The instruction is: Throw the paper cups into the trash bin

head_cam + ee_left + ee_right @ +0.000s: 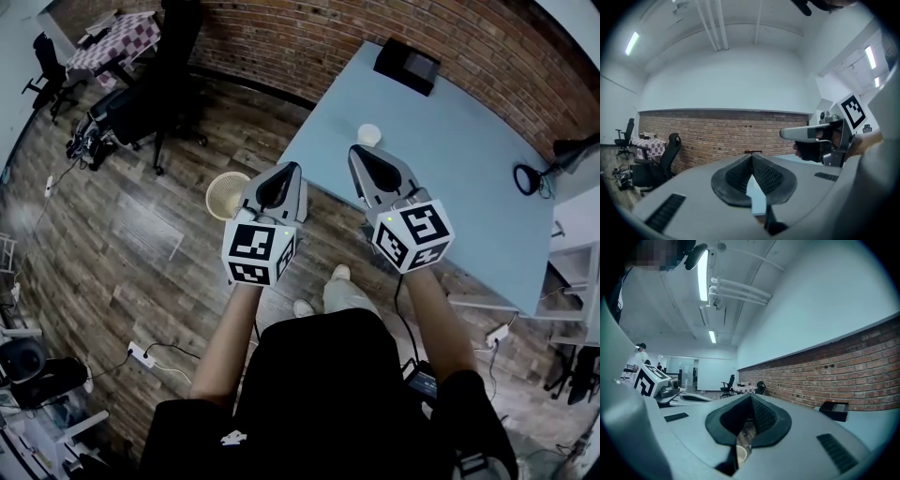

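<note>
A white paper cup (pixel 369 134) stands upright near the front edge of the light blue table (pixel 450 159). A round beige trash bin (pixel 228 194) sits on the wooden floor to the left of the table's corner. My right gripper (pixel 357 148) is held just short of the cup, jaws shut and empty. The right gripper view (pixel 751 396) shows the cup (pixel 740 453) low in the gap beneath the jaws. My left gripper (pixel 293 166) hovers beside the bin, near the table's edge, and its jaws (pixel 752 154) are shut with nothing held.
A black box (pixel 406 64) lies at the table's far end and a black desk lamp (pixel 530 178) at its right edge. Office chairs (pixel 141 103) and a checkered table (pixel 117 42) stand at the back left. A power strip with cables (pixel 141 353) lies on the floor.
</note>
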A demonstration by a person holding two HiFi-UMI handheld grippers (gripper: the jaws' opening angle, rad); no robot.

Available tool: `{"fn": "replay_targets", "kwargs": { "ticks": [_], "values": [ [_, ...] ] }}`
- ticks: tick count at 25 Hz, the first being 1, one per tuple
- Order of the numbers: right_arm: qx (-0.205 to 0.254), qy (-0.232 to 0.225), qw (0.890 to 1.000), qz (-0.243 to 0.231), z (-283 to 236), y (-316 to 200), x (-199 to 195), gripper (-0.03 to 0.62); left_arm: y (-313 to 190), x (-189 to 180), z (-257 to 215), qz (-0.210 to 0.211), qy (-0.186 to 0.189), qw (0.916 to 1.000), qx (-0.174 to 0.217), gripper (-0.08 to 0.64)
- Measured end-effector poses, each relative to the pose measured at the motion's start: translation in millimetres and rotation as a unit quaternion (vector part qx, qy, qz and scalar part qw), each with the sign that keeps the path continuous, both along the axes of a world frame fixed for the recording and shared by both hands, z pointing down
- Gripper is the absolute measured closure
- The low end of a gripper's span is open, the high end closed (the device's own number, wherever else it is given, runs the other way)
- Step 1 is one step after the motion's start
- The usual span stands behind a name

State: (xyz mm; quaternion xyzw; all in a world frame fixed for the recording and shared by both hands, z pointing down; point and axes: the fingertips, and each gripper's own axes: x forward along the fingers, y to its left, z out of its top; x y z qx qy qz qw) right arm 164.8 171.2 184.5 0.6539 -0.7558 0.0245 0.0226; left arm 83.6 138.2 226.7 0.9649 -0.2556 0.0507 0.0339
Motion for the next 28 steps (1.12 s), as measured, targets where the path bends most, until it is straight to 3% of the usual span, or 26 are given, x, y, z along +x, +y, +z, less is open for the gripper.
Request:
{"fn": "replay_targets", "kwargs": {
  "ticks": [13, 28],
  "values": [
    [0.007, 0.000, 1.000, -0.002, -3, -16, 24, 0.591, -12, 14, 5, -0.005, 0.004, 0.9999, -0.008, 0.557],
    [-0.004, -0.018, 1.000, 0.020, 11, -47, 95, 0.591, -23, 90, 21, 0.067, -0.036, 0.9970, -0.006, 0.557]
  ]
}}
